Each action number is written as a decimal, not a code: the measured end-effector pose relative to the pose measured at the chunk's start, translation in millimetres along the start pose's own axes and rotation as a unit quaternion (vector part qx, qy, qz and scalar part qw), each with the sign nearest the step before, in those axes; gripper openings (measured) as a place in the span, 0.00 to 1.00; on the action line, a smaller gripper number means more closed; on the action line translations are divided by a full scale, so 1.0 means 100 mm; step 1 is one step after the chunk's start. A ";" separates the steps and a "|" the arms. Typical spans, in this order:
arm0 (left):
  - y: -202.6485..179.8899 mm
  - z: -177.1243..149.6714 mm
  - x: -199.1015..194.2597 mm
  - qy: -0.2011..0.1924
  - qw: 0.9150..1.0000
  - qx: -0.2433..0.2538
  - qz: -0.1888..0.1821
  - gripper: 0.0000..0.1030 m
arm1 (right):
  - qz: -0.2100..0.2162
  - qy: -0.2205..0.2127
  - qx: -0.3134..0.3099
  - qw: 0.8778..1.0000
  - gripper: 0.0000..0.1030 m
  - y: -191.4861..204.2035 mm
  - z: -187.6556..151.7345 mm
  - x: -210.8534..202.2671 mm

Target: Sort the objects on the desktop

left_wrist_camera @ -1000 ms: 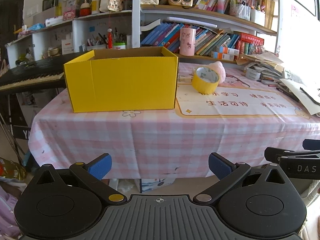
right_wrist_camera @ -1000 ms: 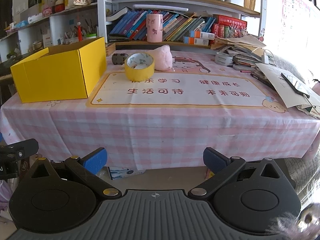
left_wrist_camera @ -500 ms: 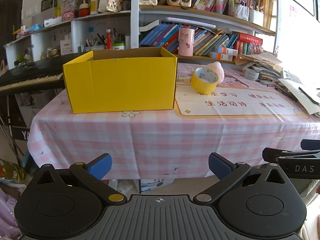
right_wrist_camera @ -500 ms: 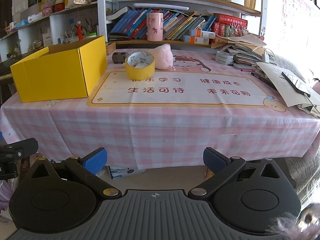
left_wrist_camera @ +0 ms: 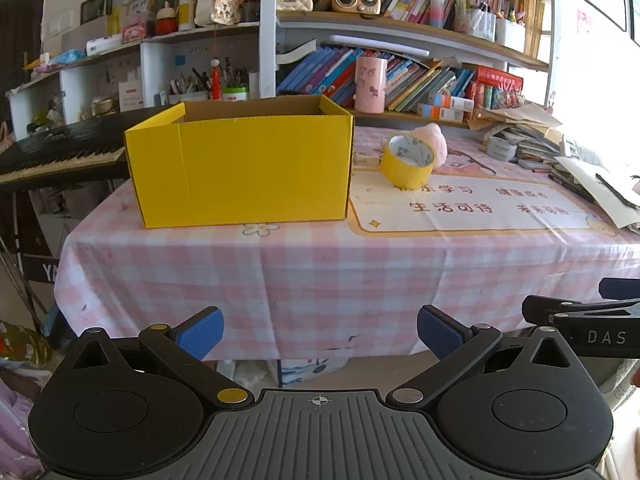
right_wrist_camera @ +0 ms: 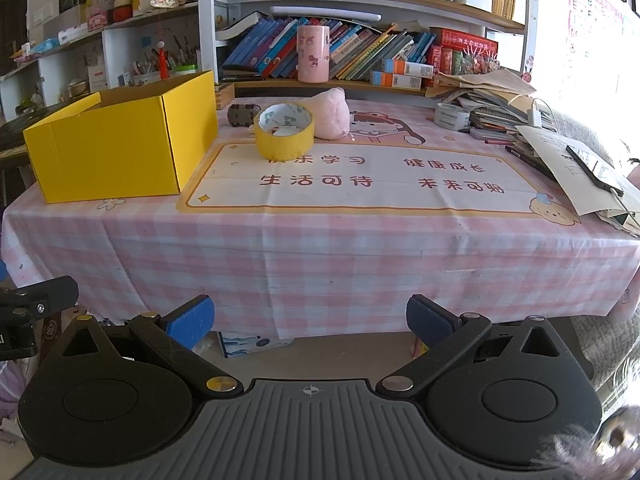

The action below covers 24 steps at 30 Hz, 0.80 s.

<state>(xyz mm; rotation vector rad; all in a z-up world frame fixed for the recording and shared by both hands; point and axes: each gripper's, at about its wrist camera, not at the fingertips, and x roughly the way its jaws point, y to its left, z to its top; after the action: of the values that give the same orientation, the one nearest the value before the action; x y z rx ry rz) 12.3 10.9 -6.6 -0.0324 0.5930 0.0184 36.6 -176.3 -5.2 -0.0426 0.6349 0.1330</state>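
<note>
An open yellow cardboard box (left_wrist_camera: 240, 168) stands on the left of the table; it also shows in the right wrist view (right_wrist_camera: 120, 144). A yellow tape roll (left_wrist_camera: 407, 166) (right_wrist_camera: 285, 136) lies to its right, with a pink plush toy (right_wrist_camera: 330, 114) (left_wrist_camera: 434, 142) behind it and a small dark toy car (right_wrist_camera: 241, 114) beside it. My left gripper (left_wrist_camera: 318, 334) and right gripper (right_wrist_camera: 310, 322) are both open and empty, held in front of the table's near edge, below its top.
The table has a pink checked cloth (right_wrist_camera: 320, 248) and a printed mat (right_wrist_camera: 360, 180). Piles of papers and pens (right_wrist_camera: 560, 148) and a grey tape roll (right_wrist_camera: 451, 116) lie at the right. Bookshelves (right_wrist_camera: 360, 52) stand behind. A keyboard (left_wrist_camera: 60, 156) is at the left.
Both grippers have risen and moved slightly closer to the table. They stay open and empty.
</note>
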 end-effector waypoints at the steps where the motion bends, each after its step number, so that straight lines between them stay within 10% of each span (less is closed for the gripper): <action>1: 0.00 0.00 0.00 0.000 1.000 0.000 -0.001 1.00 | 0.000 0.000 0.000 1.000 1.00 0.00 0.00 0.00; 24: 0.00 0.03 -0.03 -0.007 1.000 0.003 -0.002 1.00 | -0.004 0.002 0.004 1.000 1.00 -0.01 0.01 -0.02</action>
<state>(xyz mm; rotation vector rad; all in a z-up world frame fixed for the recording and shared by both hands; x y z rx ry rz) 11.2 11.0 -2.2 -0.0280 0.5796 0.0138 35.6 -177.6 -3.2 -0.0388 0.6397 0.1227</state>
